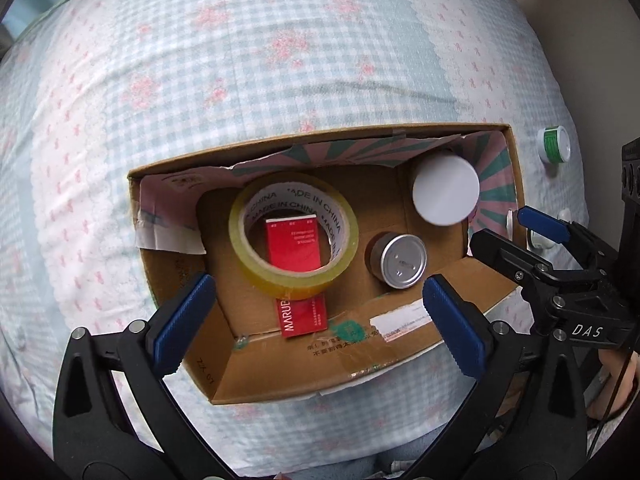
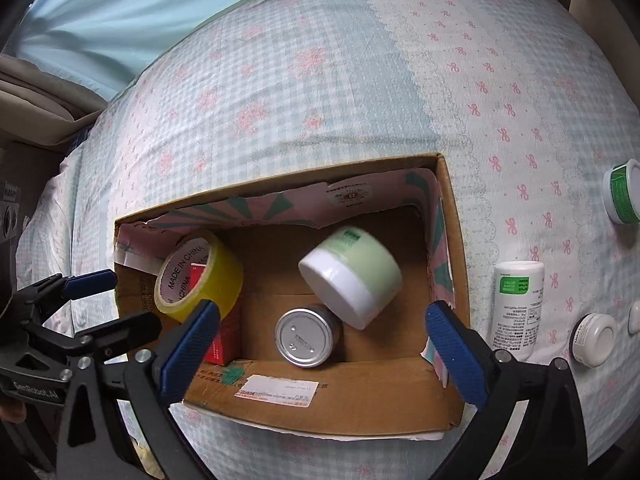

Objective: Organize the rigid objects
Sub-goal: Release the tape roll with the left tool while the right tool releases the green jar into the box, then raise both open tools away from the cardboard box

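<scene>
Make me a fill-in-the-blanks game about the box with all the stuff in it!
1. The roll of yellow tape lies in the cardboard box on top of a flat ____ packet.
2. The pale green jar has a ____ lid.
3. The small tin next to the jar is ____ in colour.
4. The left gripper and the right gripper both have their jaws ____.

Missing words: red; white; silver; open

Bed [image 2: 320, 92] covered with checked, pink-flowered sheet [image 1: 240, 60]; pale blue curtain [image 2: 120, 8] hung beyond far edge, upper left of right wrist view.
</scene>
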Demonstrator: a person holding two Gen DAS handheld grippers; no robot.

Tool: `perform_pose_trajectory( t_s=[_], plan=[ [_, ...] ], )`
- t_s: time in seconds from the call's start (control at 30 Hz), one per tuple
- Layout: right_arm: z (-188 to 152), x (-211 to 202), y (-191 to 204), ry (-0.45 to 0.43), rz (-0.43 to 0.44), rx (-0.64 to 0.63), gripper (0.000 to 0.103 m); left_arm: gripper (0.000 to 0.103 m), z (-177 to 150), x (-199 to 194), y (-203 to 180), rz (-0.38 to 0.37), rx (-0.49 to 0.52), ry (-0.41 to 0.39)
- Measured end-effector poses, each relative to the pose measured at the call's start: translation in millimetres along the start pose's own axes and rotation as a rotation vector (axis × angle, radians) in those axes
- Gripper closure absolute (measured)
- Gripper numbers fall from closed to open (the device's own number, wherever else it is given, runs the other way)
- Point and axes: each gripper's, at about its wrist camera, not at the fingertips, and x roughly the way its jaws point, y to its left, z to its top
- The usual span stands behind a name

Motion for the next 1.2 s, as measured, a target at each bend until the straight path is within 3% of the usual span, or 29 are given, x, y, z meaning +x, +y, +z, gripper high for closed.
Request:
perform_pose_trajectory(
  t_s=[0.23,0.47,0.9,1.07,1.2],
  plan=[
    [-8,-15,6,-0.016,-0.004,-0.007,0.000,0.000,-20,-16,1,0.017,-0.023,-0.018],
    [-20,-46,16,-0.058,-0.014,-0.006,0.000,0.000,-47,-55,2,0.020,-0.038,-0.087],
    [-67,-149,50,-0.186,-0.042,-0.072,0.000,0.000,-119,-166,-18,0.053,-0.045,-0.314],
    [-94,-184,44,-0.204,-0.018,-0.030,0.000,0.000,-147,-197,-36,0.077,-0.036,-0.415],
    [-115,-212,37,-0.240,-0.094,-0.059,0.000,0.000,-164,-208,-54,0.095,-0.019,-0.456]
  ],
)
